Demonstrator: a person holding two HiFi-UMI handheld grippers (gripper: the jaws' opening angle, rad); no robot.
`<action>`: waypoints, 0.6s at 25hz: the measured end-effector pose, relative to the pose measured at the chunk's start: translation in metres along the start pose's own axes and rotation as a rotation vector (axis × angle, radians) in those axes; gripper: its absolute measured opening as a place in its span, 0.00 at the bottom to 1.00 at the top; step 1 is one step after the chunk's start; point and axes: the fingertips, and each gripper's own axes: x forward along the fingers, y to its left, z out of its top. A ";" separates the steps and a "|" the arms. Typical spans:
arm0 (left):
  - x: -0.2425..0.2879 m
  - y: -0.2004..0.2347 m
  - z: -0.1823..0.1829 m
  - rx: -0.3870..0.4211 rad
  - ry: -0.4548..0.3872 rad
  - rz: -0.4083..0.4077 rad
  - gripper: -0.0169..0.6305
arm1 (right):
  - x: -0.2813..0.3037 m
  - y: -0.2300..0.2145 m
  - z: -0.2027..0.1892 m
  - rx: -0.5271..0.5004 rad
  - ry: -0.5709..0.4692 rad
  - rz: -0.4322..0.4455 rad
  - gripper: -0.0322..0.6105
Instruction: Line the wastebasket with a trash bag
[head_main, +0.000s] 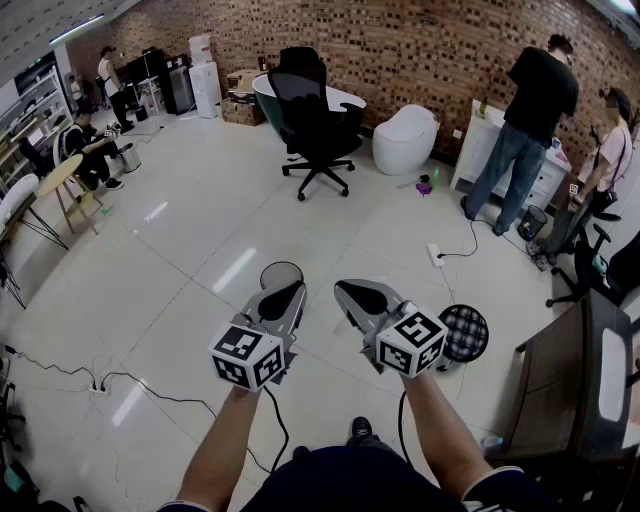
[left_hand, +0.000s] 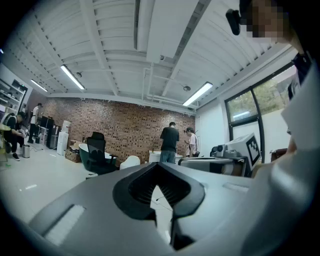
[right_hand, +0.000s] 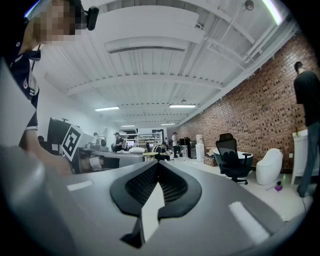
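The left gripper (head_main: 283, 300) and right gripper (head_main: 360, 297) are held level, side by side, each closed tight on nothing. This looks like a ready pose before any reach. A black mesh wastebasket (head_main: 465, 333) stands on the floor (head_main: 200, 250) just right of the right gripper. A second round bin (head_main: 281, 272) sits beyond the left one, and it is hard to tell which is meant. No trash bag shows.
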 end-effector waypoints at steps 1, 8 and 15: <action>0.004 -0.001 0.001 0.002 0.001 -0.003 0.04 | -0.001 -0.005 0.002 -0.002 -0.002 -0.003 0.05; 0.043 -0.012 0.001 0.024 0.005 -0.007 0.04 | -0.015 -0.045 0.009 -0.024 -0.018 -0.014 0.05; 0.080 -0.021 0.001 0.033 -0.005 -0.009 0.04 | -0.028 -0.083 0.010 -0.028 -0.025 -0.028 0.05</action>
